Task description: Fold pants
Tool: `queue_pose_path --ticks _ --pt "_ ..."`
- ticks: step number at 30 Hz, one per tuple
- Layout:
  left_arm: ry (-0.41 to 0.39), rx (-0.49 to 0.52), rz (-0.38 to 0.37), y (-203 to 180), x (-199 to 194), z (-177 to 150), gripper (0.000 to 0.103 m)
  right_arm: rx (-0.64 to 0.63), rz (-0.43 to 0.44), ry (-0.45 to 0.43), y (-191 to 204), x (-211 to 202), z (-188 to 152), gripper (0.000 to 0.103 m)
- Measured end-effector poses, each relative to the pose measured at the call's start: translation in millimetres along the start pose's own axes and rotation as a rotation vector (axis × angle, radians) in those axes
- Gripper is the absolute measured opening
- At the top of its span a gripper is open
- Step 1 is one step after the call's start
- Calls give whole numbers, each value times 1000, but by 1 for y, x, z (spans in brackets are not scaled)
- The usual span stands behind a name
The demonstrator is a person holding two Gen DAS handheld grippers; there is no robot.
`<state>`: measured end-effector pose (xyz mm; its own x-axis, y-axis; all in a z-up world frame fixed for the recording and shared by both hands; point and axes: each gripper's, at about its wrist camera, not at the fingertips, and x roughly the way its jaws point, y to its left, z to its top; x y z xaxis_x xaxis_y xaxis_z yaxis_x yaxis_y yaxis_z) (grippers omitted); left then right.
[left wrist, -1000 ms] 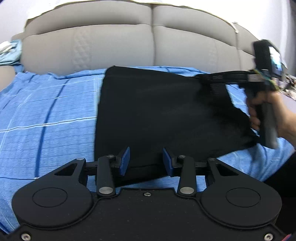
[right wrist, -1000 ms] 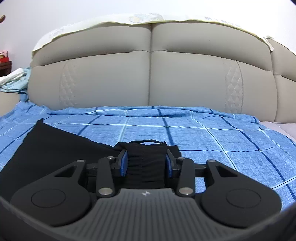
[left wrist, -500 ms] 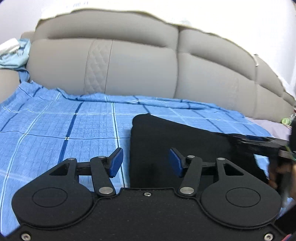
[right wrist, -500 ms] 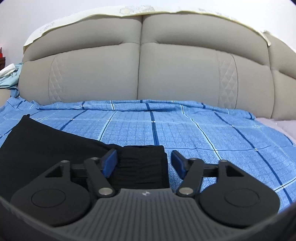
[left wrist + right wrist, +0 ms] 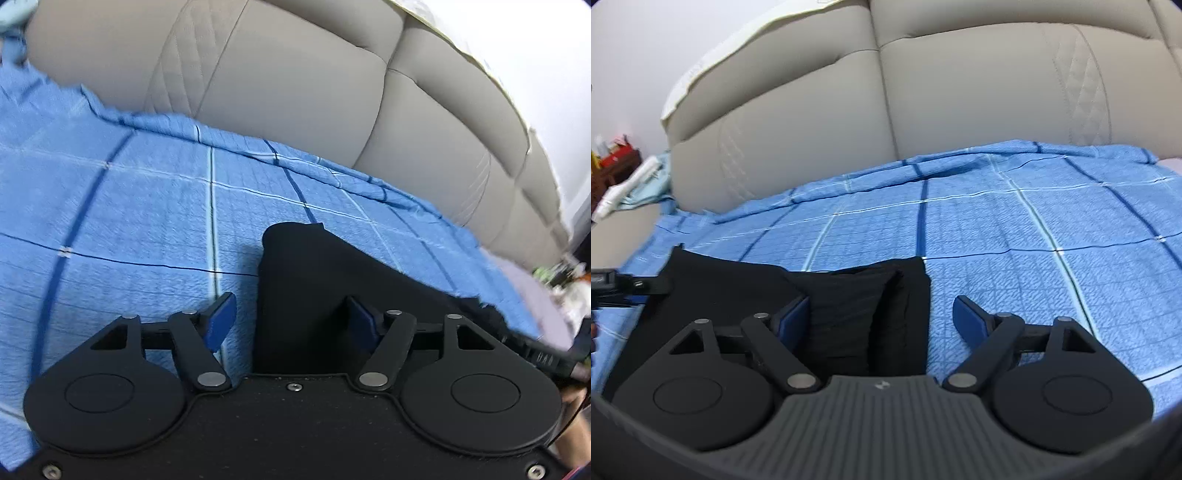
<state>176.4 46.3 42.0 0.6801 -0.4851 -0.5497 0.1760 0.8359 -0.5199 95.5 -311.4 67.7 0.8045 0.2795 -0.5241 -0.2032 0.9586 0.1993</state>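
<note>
Lower centre of both views: black pants (image 5: 314,288) folded flat on blue checked bed (image 5: 147,214) | left gripper (image 5: 291,317) jaws opening, straddling fabric, no grip | right gripper (image 5: 882,317) jaws wide, holding nothing.

A home bedroom: a bed (image 5: 1034,229) with blue checked sheet fills mid-frame, its padded beige headboard (image 5: 960,92) across the top.

a padded beige headboard (image 5: 979,92) behind a blue checked bedsheet (image 5: 1034,229), white wall (image 5: 646,55) above

Black pants (image 5: 306,280), blue checked bedspread (image 5: 129,206)
</note>
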Motion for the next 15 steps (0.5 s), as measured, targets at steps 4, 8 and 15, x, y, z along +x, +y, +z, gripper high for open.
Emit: queue_pose_path --ticks 4,8,15 --pt "0 -21 -32 4 9 7 72 35 66 -3 -4 -3 -3 74" --pt "9 0 -74 3 16 11 81 74 109 -9 -10 -3 -4 72" --pt "8 44 -96 -4 23 12 91 121 156 -21 -13 5 -2 71"
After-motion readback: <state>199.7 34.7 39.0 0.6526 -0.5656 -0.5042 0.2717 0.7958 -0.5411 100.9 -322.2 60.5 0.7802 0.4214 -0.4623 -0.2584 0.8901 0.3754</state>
